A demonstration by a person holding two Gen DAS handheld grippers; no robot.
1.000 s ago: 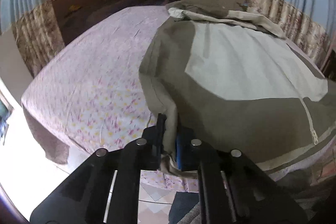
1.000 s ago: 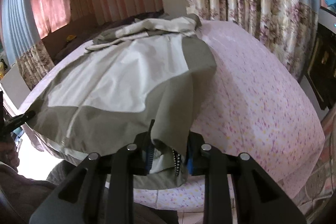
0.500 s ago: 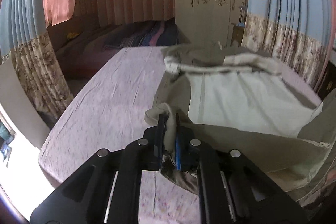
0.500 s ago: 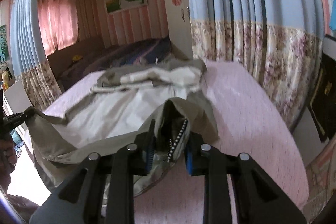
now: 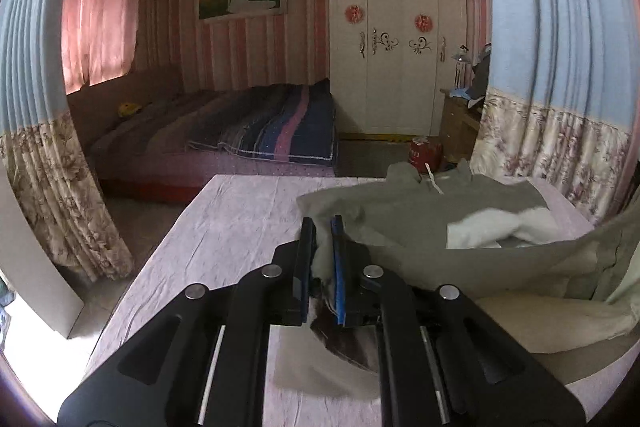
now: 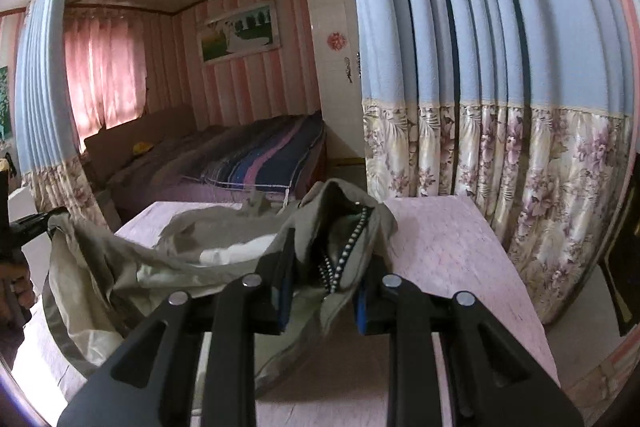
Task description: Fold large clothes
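You hold the big grey-green jacket point(image 5: 420, 211) with both claws, lifted up off the pink flowery sheet point(image 5: 240, 211) on the near bed. Your left claw point(image 5: 323, 243) is pinched almost shut on a thin corner of the jacket. Your right claw point(image 6: 324, 267) is part way closed around a thick bunch of the jacket, where the zipper with small silver teeth point(image 6: 348, 243) shows. Both near corners are up in the air. The far part of the jacket, with its collar, lies on the sheet towards the far right of the bed.

I think the fold is only part done. The near edge looks ready to go over the far half, but it has not been laid down yet. After that you need to set it flat and smooth it, and maybe fold it again.

The jacket is soft and floppy. It sags in a deep curve between your two claws. The outside is dull grey-green cloth and the inside lining point(image 6: 92, 331) is pale, thin and a bit shiny. A fluffy white patch point(image 5: 496, 227) shows in the middle. The sheet is flat with small wrinkles.
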